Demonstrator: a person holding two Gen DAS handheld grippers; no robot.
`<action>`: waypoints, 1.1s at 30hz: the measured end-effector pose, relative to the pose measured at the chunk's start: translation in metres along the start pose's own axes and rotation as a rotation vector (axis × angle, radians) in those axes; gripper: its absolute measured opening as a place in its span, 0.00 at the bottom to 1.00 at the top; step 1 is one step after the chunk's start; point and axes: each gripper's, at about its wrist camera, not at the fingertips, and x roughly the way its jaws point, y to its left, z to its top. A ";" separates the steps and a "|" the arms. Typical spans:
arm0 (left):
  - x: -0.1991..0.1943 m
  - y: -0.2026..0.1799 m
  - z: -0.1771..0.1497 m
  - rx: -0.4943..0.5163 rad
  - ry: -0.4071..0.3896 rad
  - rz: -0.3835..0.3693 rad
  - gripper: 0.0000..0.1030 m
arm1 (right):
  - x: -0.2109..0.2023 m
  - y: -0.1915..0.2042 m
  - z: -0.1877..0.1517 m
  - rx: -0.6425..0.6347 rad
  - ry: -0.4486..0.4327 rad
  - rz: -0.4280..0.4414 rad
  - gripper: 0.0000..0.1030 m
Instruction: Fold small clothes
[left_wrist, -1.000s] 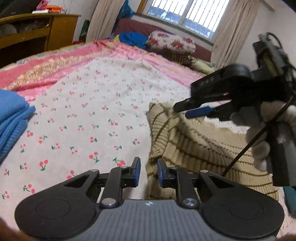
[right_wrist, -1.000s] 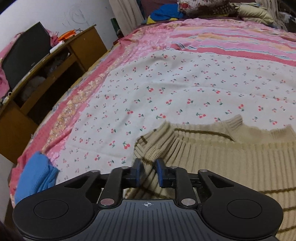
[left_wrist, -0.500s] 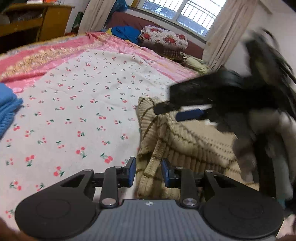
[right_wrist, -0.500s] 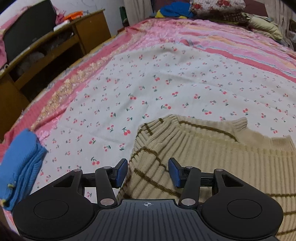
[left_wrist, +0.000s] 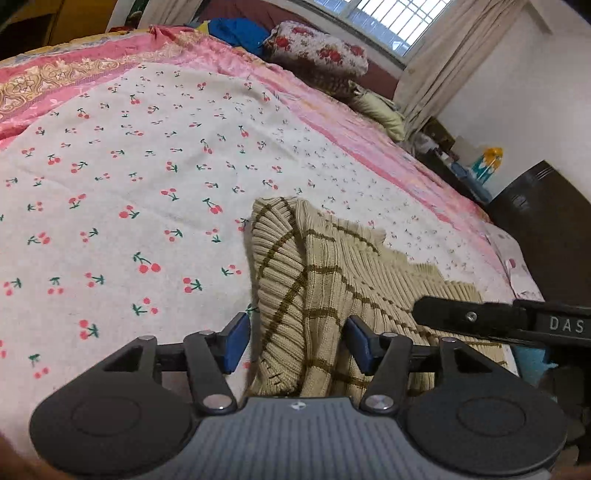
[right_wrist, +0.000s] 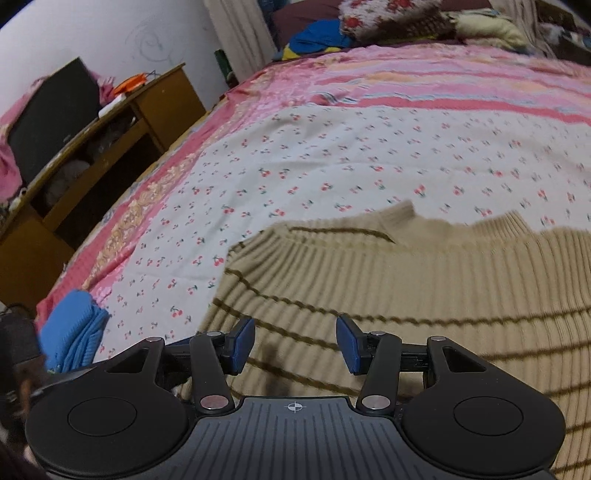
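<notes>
beige striped sweater (left_wrist: 332, 295) is lying on the bed (left_wrist: 129, 166), its left edge bunching up between the left tongs (left_wrist: 297, 341), which are standing apart. right tongs (right_wrist: 295, 345) are hovering apart over the knit. likely mid-fold; next move calls for gripping that edge. bedspread is lying bare beyond; blue knit (right_wrist: 72, 330) is sitting near the bed's edge.

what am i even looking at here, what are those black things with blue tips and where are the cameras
Those black things are two hand-held grippers, one in each of a person's hands, with a wide-angle camera on each looking forward along its blue-tipped fingers. One picture is from the left gripper, the other from the right gripper, whose side also shows in the left picture. Both have their jaws open and grip nothing. A beige striped sweater lies on the cherry-print bedspread, one edge bunched up between the left gripper's fingers. A blue garment lies further left.
</notes>
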 end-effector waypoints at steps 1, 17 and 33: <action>0.000 0.000 -0.001 -0.003 -0.005 -0.007 0.66 | -0.002 -0.005 -0.001 0.012 -0.002 0.006 0.47; -0.015 -0.137 -0.005 0.230 -0.007 -0.121 0.25 | -0.049 -0.086 -0.008 0.267 -0.078 0.205 0.48; 0.034 -0.221 -0.073 0.562 0.126 0.010 0.26 | -0.036 -0.146 -0.010 0.371 -0.030 0.194 0.42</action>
